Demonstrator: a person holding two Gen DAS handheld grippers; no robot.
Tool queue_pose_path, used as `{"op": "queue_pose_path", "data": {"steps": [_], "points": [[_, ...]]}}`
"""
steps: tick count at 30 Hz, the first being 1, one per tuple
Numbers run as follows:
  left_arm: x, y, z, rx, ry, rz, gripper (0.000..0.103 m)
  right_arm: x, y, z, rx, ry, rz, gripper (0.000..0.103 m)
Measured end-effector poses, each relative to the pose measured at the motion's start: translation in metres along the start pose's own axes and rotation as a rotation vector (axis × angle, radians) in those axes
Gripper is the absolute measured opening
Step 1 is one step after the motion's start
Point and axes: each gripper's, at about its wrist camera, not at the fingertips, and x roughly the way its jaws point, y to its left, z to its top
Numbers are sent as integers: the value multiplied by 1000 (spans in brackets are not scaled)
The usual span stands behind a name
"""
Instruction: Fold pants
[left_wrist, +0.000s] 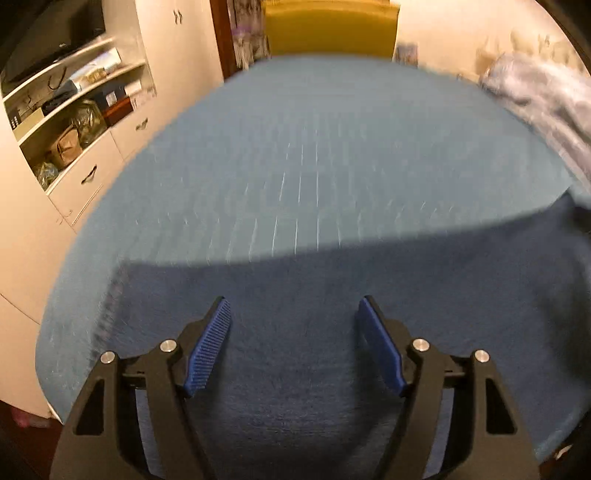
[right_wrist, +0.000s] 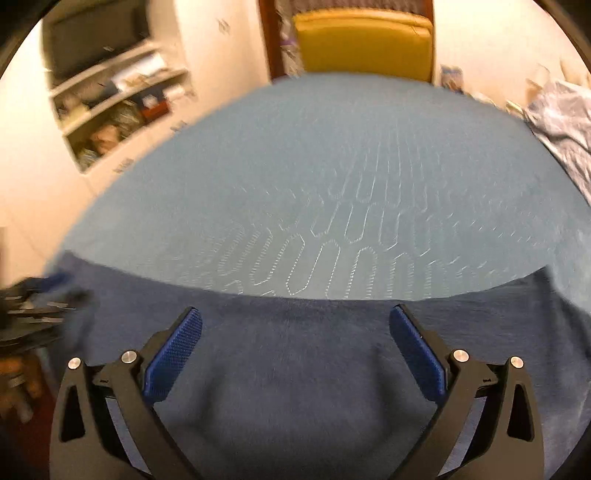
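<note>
Dark blue pants (left_wrist: 332, 295) lie flat across the near part of a light blue quilted bed cover (left_wrist: 314, 147). My left gripper (left_wrist: 293, 306) is open and empty, hovering just above the pants near their left end. In the right wrist view the pants (right_wrist: 295, 369) fill the lower part, below the cover (right_wrist: 314, 166). My right gripper (right_wrist: 295, 317) is open and empty above the pants, close to their far edge. The left gripper (right_wrist: 33, 314) shows as a dark blur at the left edge of that view.
A yellow chair (left_wrist: 332, 29) stands beyond the far edge of the bed; it also shows in the right wrist view (right_wrist: 364, 44). White shelves (left_wrist: 66, 103) with clutter stand at the left. A crumpled pale blue cloth (left_wrist: 546, 96) lies at the far right.
</note>
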Motion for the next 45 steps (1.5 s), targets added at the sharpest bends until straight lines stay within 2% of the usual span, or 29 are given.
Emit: {"op": "queue_pose_path", "data": {"steps": [1,2,3,6,8,9,10,12,14,16,17,19,23,25,26,28,30,31,32,34,37,40,41,42,44,45], "points": [[6,11,-2,-47,-1,-26,79,-16,-9,-6,-16,-20,-7,98],[7,25,-3,-96,-12,-13,79,-34,-25,-13,-21,-28,-31,97],[9,30,-2,-102,-9,19,82,-46,-41,-18,-9,-29,-51,97],[6,47,-2,-121,17,123,84,-93,-136,-38,120,-31,-147,98],[-4,38,2,-129,10,166,70,-114,-210,-50,170,-13,-260,91],[-14,21,7,-106,-18,161,65,-119,-252,-55,191,23,-327,89],[-23,16,6,-93,-36,149,61,-119,-284,-58,210,53,-360,84],[-43,-35,16,-45,-107,95,51,-119,-330,-62,242,88,-413,81],[-57,-98,33,22,-164,-6,51,-112,-376,-67,255,135,-487,70],[-70,-166,47,95,-205,-101,50,-101,-406,-75,263,197,-557,60],[-77,-205,53,129,-218,-159,50,-95,-420,-83,277,220,-526,60],[-85,-275,65,206,-219,-256,50,-89,-428,-93,294,218,-481,60],[-92,-419,71,369,-214,-392,50,-88,-422,-94,292,197,-519,61],[-76,-493,84,419,-142,-456,50,-90,-434,-96,374,186,-474,62],[-70,-524,75,424,-109,-470,48,-91,-439,-96,408,185,-451,62],[-46,-584,78,477,-12,-491,33,-98,-446,-92,470,178,-407,62],[-29,-623,72,533,32,-486,27,-126,-448,-91,528,118,-339,63],[-15,-635,75,550,48,-471,27,-148,-447,-94,543,68,-318,79],[-7,-640,74,558,51,-454,27,-165,-447,-99,546,46,-333,86],[2,-650,75,573,46,-437,29,-190,-448,-119,523,56,-359,86],[9,-655,86,551,66,-446,30,-210,-453,-158,586,82,-337,88],[-7,-655,89,478,67,-462,27,-202,-460,-188,656,123,-293,86],[-26,-641,84,461,45,-503,27,-197,-468,-195,679,127,-245,59],[-45,-635,75,466,10,-551,30,-194,-468,-199,693,126,-196,46],[-94,-626,39,531,-89,-642,46,-195,-462,-204,693,120,-164,25],[-112,-623,19,570,-125,-675,53,-196,-460,-204,684,118,-164,24]]}}
